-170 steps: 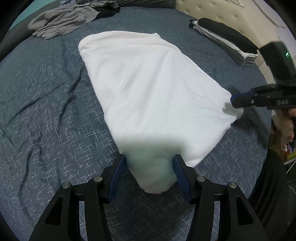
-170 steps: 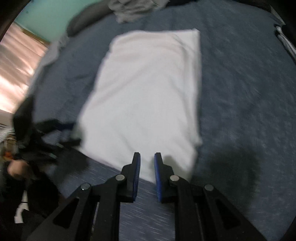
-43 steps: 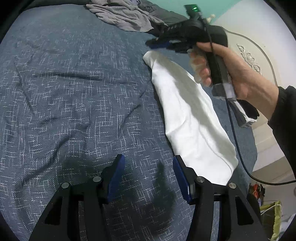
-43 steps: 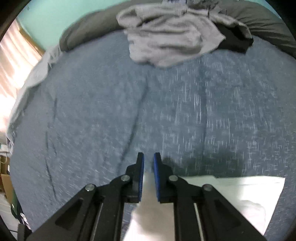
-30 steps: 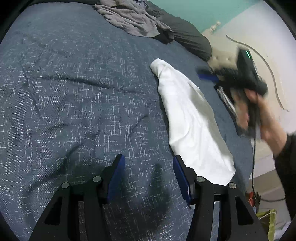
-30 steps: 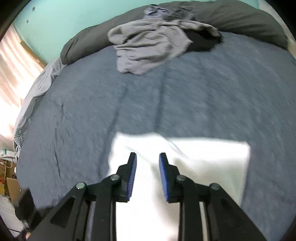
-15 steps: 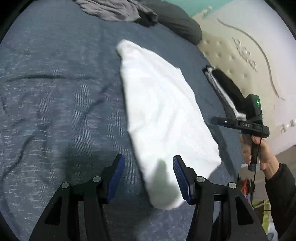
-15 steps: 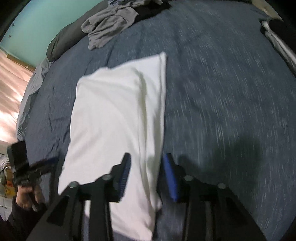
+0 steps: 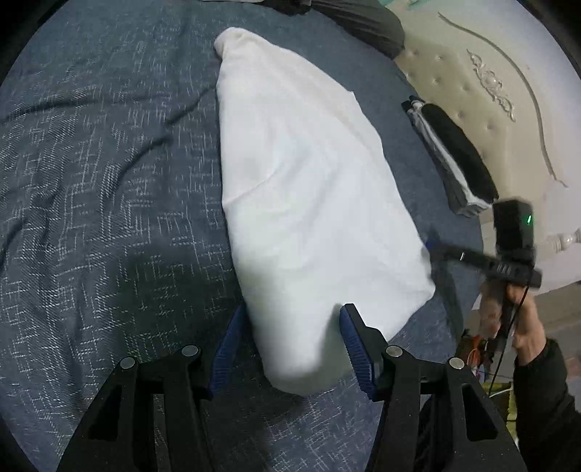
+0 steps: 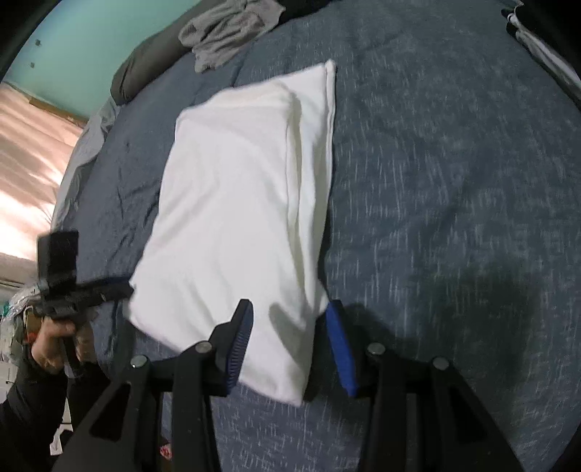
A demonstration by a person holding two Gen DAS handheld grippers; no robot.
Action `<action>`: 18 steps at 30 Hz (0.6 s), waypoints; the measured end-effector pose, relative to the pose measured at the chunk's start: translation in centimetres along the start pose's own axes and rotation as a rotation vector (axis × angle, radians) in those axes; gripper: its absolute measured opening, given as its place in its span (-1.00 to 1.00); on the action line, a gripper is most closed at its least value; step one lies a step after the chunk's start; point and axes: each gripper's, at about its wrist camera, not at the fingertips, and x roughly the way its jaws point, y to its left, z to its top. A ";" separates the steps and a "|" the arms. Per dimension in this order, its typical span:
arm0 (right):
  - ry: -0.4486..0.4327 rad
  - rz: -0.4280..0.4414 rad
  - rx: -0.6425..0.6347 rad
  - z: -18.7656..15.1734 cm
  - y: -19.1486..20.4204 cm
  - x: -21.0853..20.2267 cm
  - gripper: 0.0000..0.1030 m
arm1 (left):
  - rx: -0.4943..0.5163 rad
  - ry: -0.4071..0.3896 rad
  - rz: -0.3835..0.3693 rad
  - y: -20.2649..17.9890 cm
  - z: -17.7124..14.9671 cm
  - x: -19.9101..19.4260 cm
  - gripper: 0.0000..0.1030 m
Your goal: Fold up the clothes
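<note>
A white garment [image 9: 308,188] lies folded in a long rectangle on the blue bedspread [image 9: 90,181]. My left gripper [image 9: 290,348] is open, and the garment's near left corner sits between its blue pads without being pinched. My right gripper [image 10: 290,345] is also open, straddling the near right corner of the white garment [image 10: 236,199]. Each view shows the other gripper at the cloth's opposite near corner: the right gripper [image 9: 432,247] held in a hand [image 9: 523,319], and the left gripper [image 10: 125,287], blurred.
A stack of folded black and white clothes [image 9: 454,159] lies near the cream headboard [image 9: 490,90]. A heap of grey clothes [image 10: 225,32] and a dark pillow [image 10: 145,72] sit at the far end. The bed's edge is close behind both grippers.
The right gripper let go of the garment's far end, opened wide and drew back to the near right corner. The left gripper, open throughout, moved over to the near left corner.
</note>
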 end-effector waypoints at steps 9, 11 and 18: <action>-0.172 -0.057 -0.103 8.8 2.8 0.8 -0.17 | 0.044 -0.020 0.014 -0.2 -0.3 -0.2 0.14; -0.187 -0.064 -0.127 11.2 3.4 1.7 -0.17 | 0.056 -0.021 0.014 -0.3 -0.3 -0.1 0.13; -0.138 -0.105 -0.157 16.7 3.7 6.8 -0.17 | 0.082 -0.027 0.010 -0.3 -0.2 0.2 0.13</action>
